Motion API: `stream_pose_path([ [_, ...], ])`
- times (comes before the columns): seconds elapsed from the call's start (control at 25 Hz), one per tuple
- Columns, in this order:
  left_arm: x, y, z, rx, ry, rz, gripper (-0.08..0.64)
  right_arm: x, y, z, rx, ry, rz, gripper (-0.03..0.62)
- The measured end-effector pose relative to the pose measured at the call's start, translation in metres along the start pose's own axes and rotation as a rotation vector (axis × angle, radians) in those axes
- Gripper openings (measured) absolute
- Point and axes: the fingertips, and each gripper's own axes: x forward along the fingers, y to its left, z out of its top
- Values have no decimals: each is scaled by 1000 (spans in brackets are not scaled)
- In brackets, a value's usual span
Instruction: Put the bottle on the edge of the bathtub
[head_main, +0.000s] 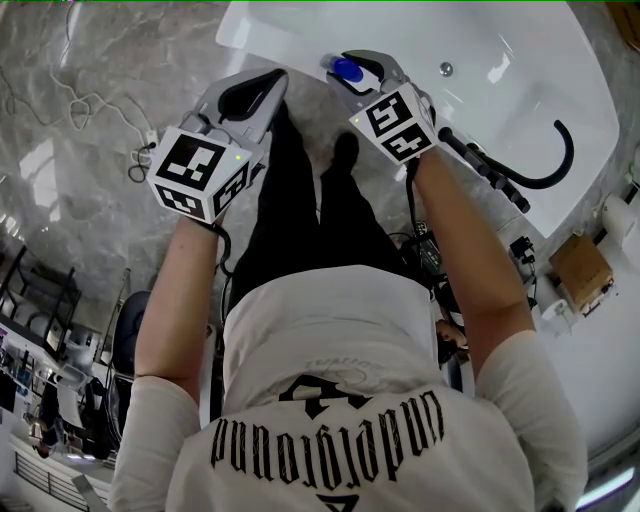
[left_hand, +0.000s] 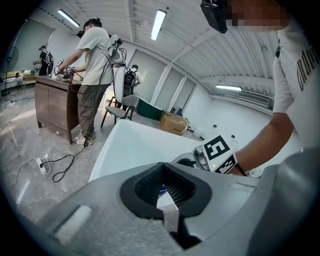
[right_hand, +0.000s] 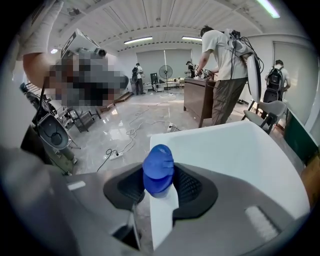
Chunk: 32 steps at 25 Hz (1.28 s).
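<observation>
Well, the big white tub (head_main: 262, 38) fills the far right of the head view, and its near edge runs right under the right claw (head_main: 368, 66). That claw is closed on the bottle (right_hand: 158, 175), so the bottle is just over the edge and does not look set down yet. The left claw (head_main: 250, 95) is shut with nothing in it. It hangs left of the tub, so the right hand is nearer. The bottle's long side runs along the claw, with the blue cap (head_main: 346, 68) poking past the tips. I think it must be tipped up to stand. The head view shows only the cap. The right gripper view shows the clear body too.
</observation>
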Motion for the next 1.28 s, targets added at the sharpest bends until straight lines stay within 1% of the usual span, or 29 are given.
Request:
stream_pose_path([
  [0.2, 4, -2, -6, -8, 6, -4, 8, 5, 5, -3, -9, 8, 11, 161],
  [0.36, 0, -2, -2, -9, 3, -4, 8, 4, 5, 0, 2, 18, 17, 184],
  [0.52, -2, -8, 1, -5, 0, -2, 8, -5, 6, 6, -11, -2, 20, 193],
  [0.72, -8, -15, 6, -10, -27, 8, 8, -16, 9, 19, -11, -46, 15, 192],
  [1.0, -21, -33, 14, 8, -57, 19, 8, -39, 15, 40, -40, -89, 4, 192],
  [1.28, -39, -68, 29, 38, -102, 32, 8, -85, 26, 48, -48, -118, -7, 187],
])
